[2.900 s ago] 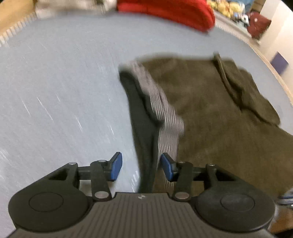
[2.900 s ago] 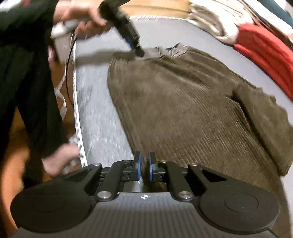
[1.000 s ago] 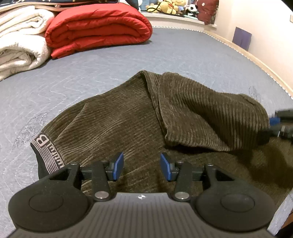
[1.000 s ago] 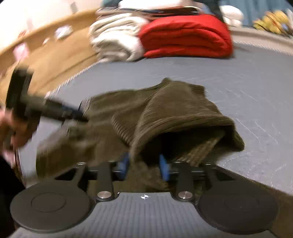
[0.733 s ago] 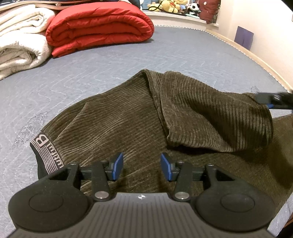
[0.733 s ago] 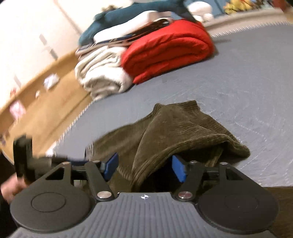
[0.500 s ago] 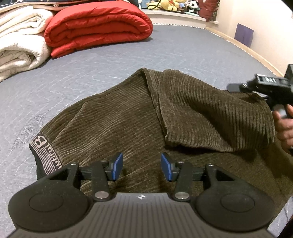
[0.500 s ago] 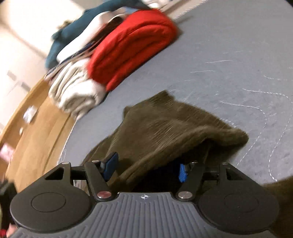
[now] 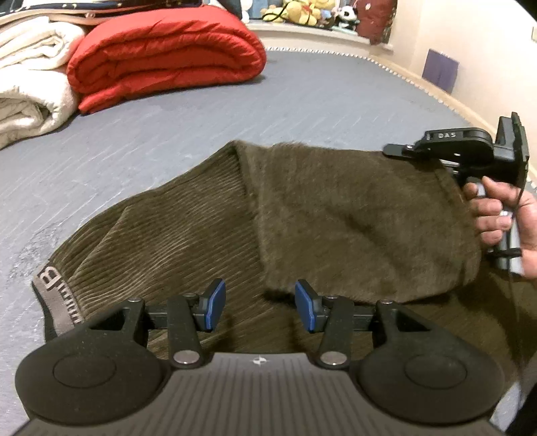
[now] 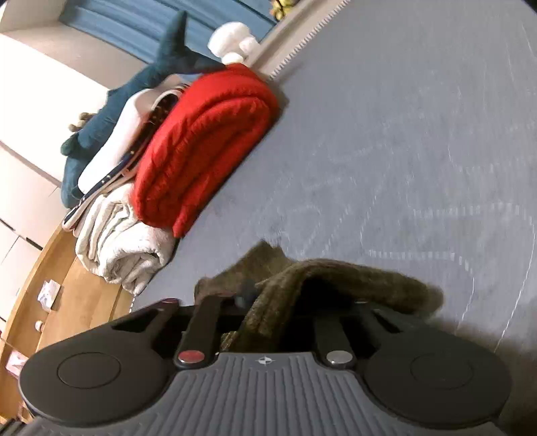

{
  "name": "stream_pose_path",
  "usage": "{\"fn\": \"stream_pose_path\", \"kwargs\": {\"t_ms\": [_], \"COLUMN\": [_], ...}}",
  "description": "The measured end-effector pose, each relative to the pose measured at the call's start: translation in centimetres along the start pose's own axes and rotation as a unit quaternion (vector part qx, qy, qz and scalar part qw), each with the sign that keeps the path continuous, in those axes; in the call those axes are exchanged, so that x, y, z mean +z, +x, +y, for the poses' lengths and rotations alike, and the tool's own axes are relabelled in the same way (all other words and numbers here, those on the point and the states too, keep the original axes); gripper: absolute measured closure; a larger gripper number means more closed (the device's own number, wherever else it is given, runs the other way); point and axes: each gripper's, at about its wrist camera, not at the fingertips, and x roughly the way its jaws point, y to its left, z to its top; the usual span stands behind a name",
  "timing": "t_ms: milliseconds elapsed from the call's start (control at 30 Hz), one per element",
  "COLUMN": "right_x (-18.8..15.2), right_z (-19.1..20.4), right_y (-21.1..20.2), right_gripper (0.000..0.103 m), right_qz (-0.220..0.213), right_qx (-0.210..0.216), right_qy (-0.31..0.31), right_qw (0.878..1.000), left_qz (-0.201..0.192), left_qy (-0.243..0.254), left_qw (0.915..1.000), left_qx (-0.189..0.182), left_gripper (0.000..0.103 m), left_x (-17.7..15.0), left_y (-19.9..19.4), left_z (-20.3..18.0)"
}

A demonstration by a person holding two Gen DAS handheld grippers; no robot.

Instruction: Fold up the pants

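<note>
Jaws of the right gripper (image 10: 265, 322) are closing, and the brown corduroy pants (image 9: 208, 228) are between them: in the right wrist view a thick fold of the fabric comes out from between the two fingers and hides the blue pads. In the left wrist view this same gripper is seen from the side at the right edge, held by a hand (image 9: 503, 218), with its tip at the upper corner of the folded-over part of the pants.

The left gripper (image 9: 258, 303) is about half open and holds nothing. Its blue pads (image 9: 214, 302) hang just above the cloth, near the lower edge of the folded flap.

The pants lie on a grey quilted mattress (image 9: 335, 97). One part is folded across the other, and a grey waistband (image 9: 55, 295) with letters shows at the left end.

Behind the pants, well apart from them, a folded red blanket (image 9: 167, 57) lies on the mattress, with a white blanket (image 9: 30, 97) just beside it. Plush toys (image 9: 295, 11) sit on a ledge far behind, and a blue shark toy (image 10: 134, 87) rests on top of the pile
</note>
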Motion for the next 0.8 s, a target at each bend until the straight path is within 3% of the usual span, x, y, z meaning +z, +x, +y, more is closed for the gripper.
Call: {"fn": "stream_pose_path", "kwargs": {"t_ms": [167,200,267,300,367,400,467,500,533,600,633,700,800], "right_x": [2.2,2.9,4.6,5.9,7.1,7.5,8.0,8.2,8.4,8.7,8.6,8.6,9.3], "right_z": [3.8,4.9,4.9,3.8,2.0,0.8,-2.1,-3.8,-5.9,-10.6,-12.8,-15.3,-16.3], "right_y": [-2.5,-4.0,-7.3,-9.7,-13.6,-15.4,-17.5,-17.5,-17.3,-16.7,-16.6,-17.0,-17.4], "right_gripper": [0.097,0.097,0.097,0.097,0.097,0.097,0.096,0.095,0.093,0.090,0.090,0.088,0.087], "right_qz": [-0.035,-0.076,-0.167,-0.232,-0.337,-0.383,-0.429,-0.423,-0.407,-0.347,-0.325,-0.308,-0.304], "right_qx": [0.047,0.038,0.030,0.020,-0.055,-0.103,-0.220,-0.272,-0.294,-0.311,-0.319,-0.311,-0.292], "right_qy": [-0.084,-0.110,-0.088,-0.054,-0.023,-0.012,-0.021,-0.030,-0.022,0.032,0.068,0.109,0.112], "right_qw": [0.995,0.990,0.982,0.971,0.939,0.918,0.876,0.864,0.864,0.884,0.888,0.893,0.900], "left_qz": [-0.032,-0.040,-0.056,-0.063,-0.071,-0.074,-0.085,-0.092,-0.094,-0.087,-0.079,-0.056,-0.029], "left_qy": [0.006,0.010,0.016,0.022,0.036,0.045,0.067,0.082,0.096,0.121,0.134,0.168,0.201], "left_qw": [0.9991,0.9988,0.9979,0.9971,0.9948,0.9937,0.9909,0.9890,0.9871,0.9851,0.9845,0.9818,0.9780], "left_qx": [-0.027,-0.026,-0.029,-0.037,-0.062,-0.072,-0.079,-0.082,-0.086,-0.085,-0.082,-0.069,-0.050], "left_gripper": [0.052,0.052,0.052,0.052,0.052,0.051,0.046,0.044,0.041,0.039,0.037,0.037,0.035], "left_x": [0.8,0.8,0.9,0.9,1.5,1.9,2.9,3.4,4.0,4.6,4.6,4.6,4.2], "left_y": [-1.6,-1.8,-2.3,-2.4,-2.0,-1.5,0.0,1.1,2.5,5.5,6.9,10.3,14.3], "left_z": [-2.2,-2.7,-3.6,-4.2,-5.7,-6.5,-8.6,-9.8,-11.1,-13.3,-14.2,-15.9,-17.1]}}
